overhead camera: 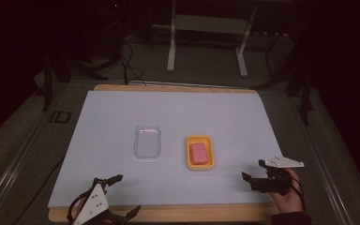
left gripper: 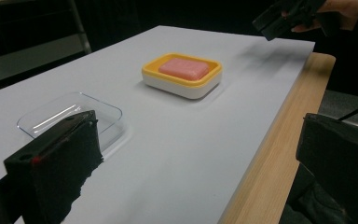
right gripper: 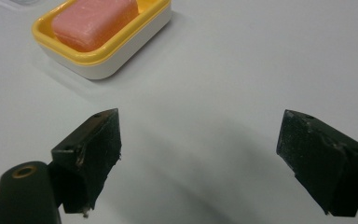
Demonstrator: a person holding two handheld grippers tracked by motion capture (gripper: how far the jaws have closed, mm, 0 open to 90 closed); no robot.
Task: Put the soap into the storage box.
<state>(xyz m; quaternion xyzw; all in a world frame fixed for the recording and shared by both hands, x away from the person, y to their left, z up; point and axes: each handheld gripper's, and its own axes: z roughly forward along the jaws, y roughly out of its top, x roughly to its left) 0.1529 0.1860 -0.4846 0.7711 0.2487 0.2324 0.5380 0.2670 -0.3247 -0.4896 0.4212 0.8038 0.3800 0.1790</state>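
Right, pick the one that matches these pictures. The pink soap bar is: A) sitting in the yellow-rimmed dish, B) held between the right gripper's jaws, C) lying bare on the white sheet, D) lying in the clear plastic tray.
A: the pink soap bar sits inside the yellow-rimmed dish, while the clear plastic tray beside it holds nothing and the right gripper has its jaws apart with nothing between them.

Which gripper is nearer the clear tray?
Left. The left gripper sits just below the clear tray at the near edge; the right gripper is beyond the soap dish.
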